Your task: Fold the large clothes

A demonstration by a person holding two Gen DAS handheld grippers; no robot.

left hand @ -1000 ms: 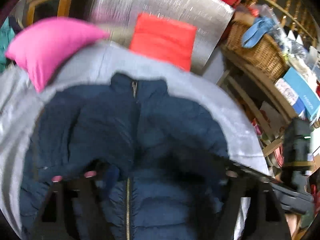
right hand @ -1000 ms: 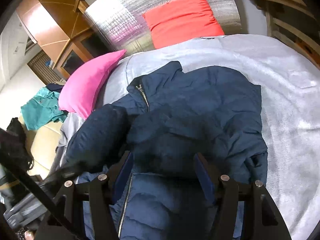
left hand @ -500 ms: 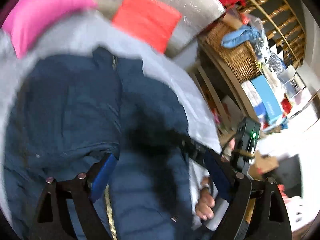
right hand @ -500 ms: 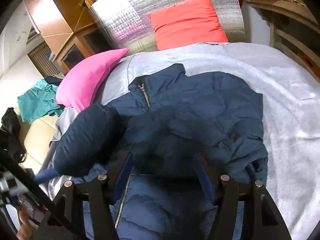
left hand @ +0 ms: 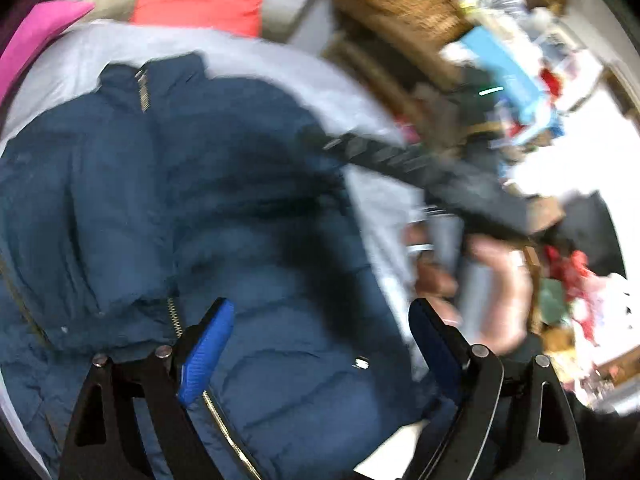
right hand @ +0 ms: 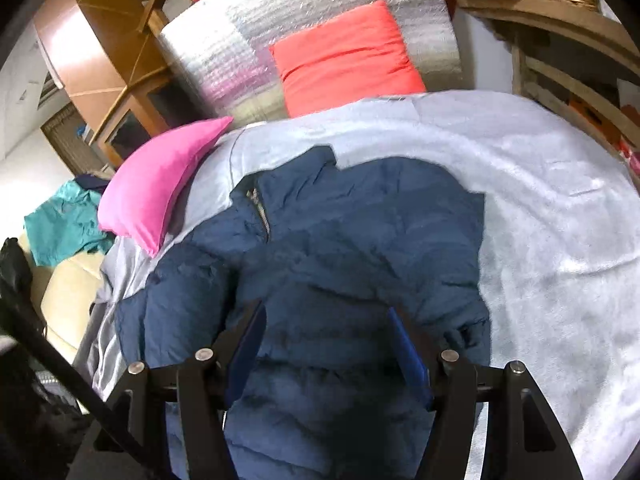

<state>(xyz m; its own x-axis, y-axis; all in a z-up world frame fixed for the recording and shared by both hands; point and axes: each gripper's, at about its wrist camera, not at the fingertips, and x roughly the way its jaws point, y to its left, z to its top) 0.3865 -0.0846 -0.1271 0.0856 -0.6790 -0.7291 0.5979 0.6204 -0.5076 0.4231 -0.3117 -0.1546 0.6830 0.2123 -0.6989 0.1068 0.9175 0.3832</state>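
Right wrist view: the navy puffer jacket (right hand: 360, 248) is lying front-up on the grey blanket (right hand: 560, 220); its collar is pointing toward the orange pillow (right hand: 344, 56) and its hem is reaching under the camera.
Long axis: the zipper line is running away from both claws, from hem to collar; both sleeves are lying folded in across the chest.
Right gripper (right hand: 326, 346): its jaws are standing wide apart and are holding nothing; it is hanging over the lower middle of the jacket, with the folded right sleeve just ahead.
Left gripper (left hand: 320, 340): also spread wide and empty; it is hovering over the hem, the lower zipper (left hand: 224, 424) just beside its left finger; this view is blurred.
Nearer hand: I judge both are equally near the hem; the hem is lying just below the claws and the collar far ahead.
Beside: the pink pillow (right hand: 160, 176) is resting at the jacket's left shoulder.
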